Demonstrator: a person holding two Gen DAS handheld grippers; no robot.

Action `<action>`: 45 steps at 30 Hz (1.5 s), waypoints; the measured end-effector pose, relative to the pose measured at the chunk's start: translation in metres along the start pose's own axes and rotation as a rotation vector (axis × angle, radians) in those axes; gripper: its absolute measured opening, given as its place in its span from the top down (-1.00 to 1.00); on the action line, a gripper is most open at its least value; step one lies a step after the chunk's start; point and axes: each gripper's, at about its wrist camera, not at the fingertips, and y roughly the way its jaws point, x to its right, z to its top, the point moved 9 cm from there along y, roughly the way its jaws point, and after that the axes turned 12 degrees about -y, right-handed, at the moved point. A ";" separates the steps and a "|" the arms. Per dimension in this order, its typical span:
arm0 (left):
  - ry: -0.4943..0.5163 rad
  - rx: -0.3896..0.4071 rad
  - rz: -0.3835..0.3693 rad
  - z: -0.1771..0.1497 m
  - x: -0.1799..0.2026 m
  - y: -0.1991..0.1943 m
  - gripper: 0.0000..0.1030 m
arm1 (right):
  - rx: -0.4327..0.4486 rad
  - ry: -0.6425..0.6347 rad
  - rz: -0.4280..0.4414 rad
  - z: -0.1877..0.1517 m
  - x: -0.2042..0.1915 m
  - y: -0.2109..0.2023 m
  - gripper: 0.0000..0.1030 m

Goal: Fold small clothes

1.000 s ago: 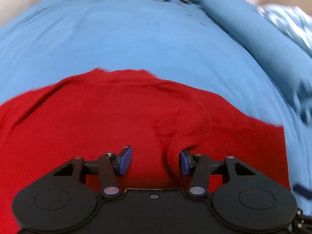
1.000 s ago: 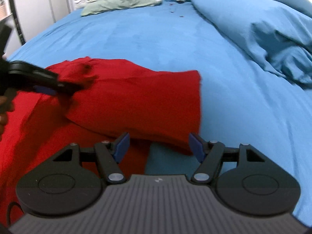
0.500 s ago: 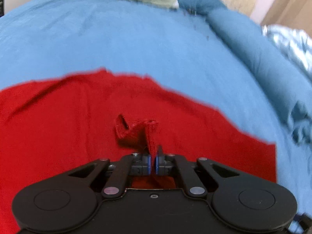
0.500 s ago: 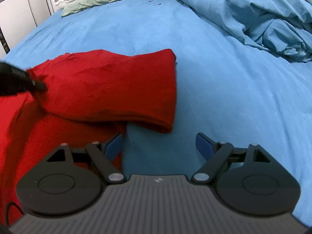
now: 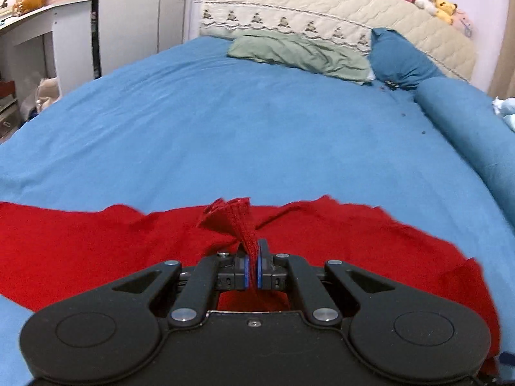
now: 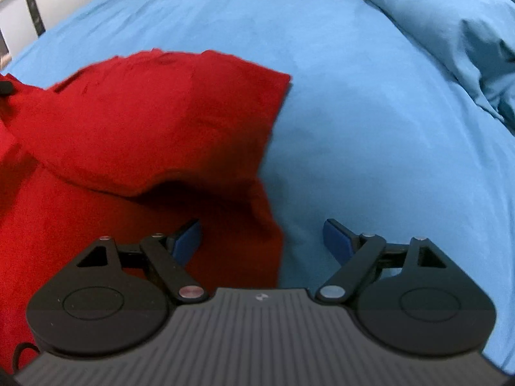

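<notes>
A red garment (image 5: 96, 244) lies spread on the blue bed sheet (image 5: 257, 128). My left gripper (image 5: 252, 268) is shut on a pinched fold of the red garment and lifts it a little. In the right wrist view the red garment (image 6: 145, 122) has one part folded over itself, its right edge near the middle. My right gripper (image 6: 262, 241) is open and empty, its left finger over the garment's lower right corner and its right finger over the bare sheet (image 6: 370, 112).
A green pillow (image 5: 299, 53) and a dark blue pillow (image 5: 399, 61) lie at the bed's head by a quilted headboard (image 5: 322, 3) with plush toys. A rolled blue duvet (image 5: 466, 128) runs along the right side. White cabinets (image 5: 48, 38) stand left.
My left gripper has shut on a fold of the red garment and raised it. My right gripper has stayed open and moved closer over the garment's lower right corner.
</notes>
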 end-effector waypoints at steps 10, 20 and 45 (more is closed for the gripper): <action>-0.044 0.014 0.014 -0.001 -0.025 0.002 0.92 | -0.018 -0.037 -0.209 0.012 0.028 0.009 -0.96; 0.025 -0.064 0.097 -0.042 -0.062 0.007 0.36 | -0.021 -0.057 -0.166 -0.008 0.031 -0.007 -0.97; 0.127 -0.185 -0.003 -0.061 -0.027 0.015 -0.22 | 0.114 0.060 0.168 0.101 -0.030 0.038 -0.99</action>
